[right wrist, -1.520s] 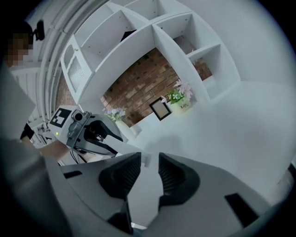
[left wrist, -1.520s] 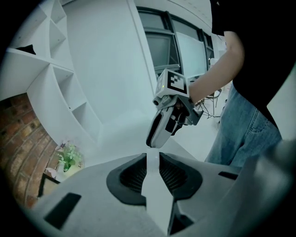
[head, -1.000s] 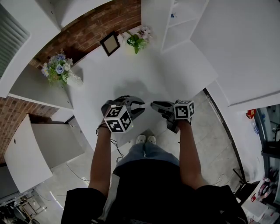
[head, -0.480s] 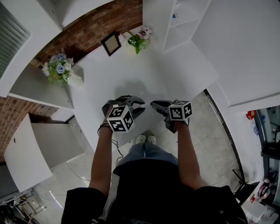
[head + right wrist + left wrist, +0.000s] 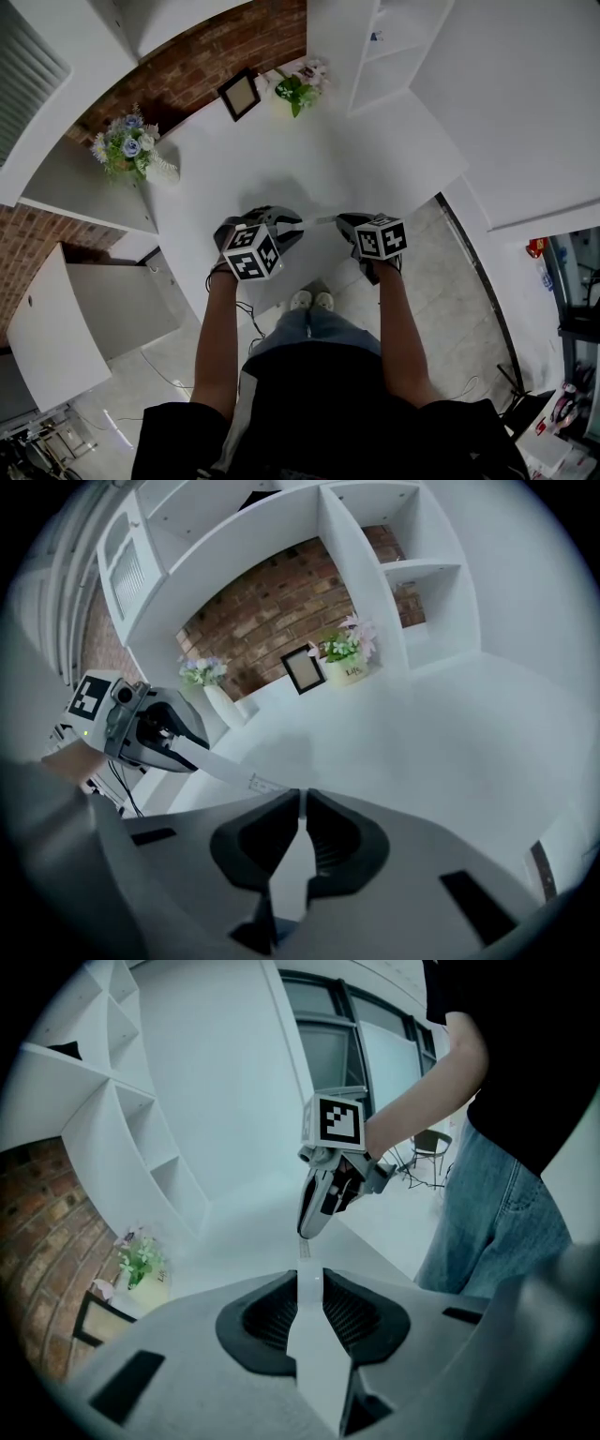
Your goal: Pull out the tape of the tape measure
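My left gripper (image 5: 298, 224) clamps the tape measure (image 5: 307, 1290), right gripper (image 5: 300, 803) pinches its tape (image 5: 225, 772) toward 3 o'clock; slippage risks recoil.

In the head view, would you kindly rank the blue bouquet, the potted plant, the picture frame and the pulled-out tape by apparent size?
1. the blue bouquet
2. the potted plant
3. the picture frame, only slightly smaller than the plant, so nearly alike
4. the tape, a thin strip
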Demonstrator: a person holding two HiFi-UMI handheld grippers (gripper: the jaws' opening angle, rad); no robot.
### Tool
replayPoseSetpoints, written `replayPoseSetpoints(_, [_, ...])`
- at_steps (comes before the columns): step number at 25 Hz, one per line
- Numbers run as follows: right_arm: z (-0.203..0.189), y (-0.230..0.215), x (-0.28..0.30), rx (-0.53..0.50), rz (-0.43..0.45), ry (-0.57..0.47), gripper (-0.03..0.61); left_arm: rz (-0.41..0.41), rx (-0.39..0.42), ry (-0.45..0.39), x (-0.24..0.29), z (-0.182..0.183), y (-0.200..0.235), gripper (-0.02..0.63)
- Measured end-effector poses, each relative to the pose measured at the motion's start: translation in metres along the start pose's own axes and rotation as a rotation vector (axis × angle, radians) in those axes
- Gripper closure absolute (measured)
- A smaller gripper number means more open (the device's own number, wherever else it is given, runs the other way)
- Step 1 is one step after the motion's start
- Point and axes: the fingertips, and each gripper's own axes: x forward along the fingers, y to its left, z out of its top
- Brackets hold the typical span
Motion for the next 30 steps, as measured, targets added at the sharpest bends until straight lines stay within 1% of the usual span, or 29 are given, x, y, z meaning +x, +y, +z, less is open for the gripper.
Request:
replayPoseSetpoints(2, [0.0, -0.008, -0.004, 0.015, -0.023, -0.006, 0.554, 0.003, -0.033, -0.021, -0.003, -0.003, 0.0, 0.531])
replayPoseSetpoints(5, [-0.003, -0.023, -0.009, -0.013, -0.101, 0.019, 0.554, 0.001, -0.047, -0.008, -0.006, -0.013, -0.001, 0.531])
replayPoseSetpoints(7, [-0.003, -0.031, -0.013, 0.0, -0.129, 0.014, 0.554, 0.002, -0.075, -0.026, -0.01, -0.016, 0.0, 0.531])
replayPoseSetpoints(9, [-0.003, -0.04, -0.017, 0.006, -0.165, 0.013, 0.554, 0.006, -0.087, -0.02, -0.014, -0.021, 0.0, 0.531])
replayPoseSetpoints(12, [-0.002, -0.049, -0.022, 0.013, -0.195, 0.012, 0.554, 0.003, -0.105, -0.025, -0.017, -0.027, 0.0, 0.531])
replayPoseSetpoints(14, [-0.005, -0.057, -0.027, 0.011, -0.227, 0.027, 0.554, 0.003, -0.104, -0.009, -0.02, -0.033, -0.001, 0.531])
replayPoseSetpoints(17, [-0.005, -0.065, -0.034, 0.029, -0.254, 0.026, 0.554, 0.0, -0.124, -0.029, -0.025, -0.036, -0.003, 0.531])
replayPoseSetpoints(20, [-0.007, -0.074, -0.041, 0.018, -0.296, 0.04, 0.554, -0.003, -0.107, 0.012, -0.027, -0.046, -0.008, 0.531])
replayPoseSetpoints(23, [-0.009, -0.081, -0.046, 0.025, -0.323, 0.047, 0.554, 0.001, -0.141, 0.004, -0.033, -0.054, -0.01, 0.531])
replayPoseSetpoints(25, [-0.01, -0.086, -0.049, 0.027, -0.343, 0.055, 0.554, 0.006, -0.142, 0.034, -0.035, -0.064, -0.011, 0.531])
replayPoseSetpoints(28, [-0.012, -0.09, -0.05, 0.038, -0.356, 0.061, 0.554, 0.01, -0.164, 0.02, -0.037, -0.069, -0.009, 0.531])
replayPoseSetpoints(30, [-0.015, -0.096, -0.053, 0.027, -0.388, 0.078, 0.554, 0.01, -0.153, 0.053, -0.038, -0.075, -0.01, 0.531])
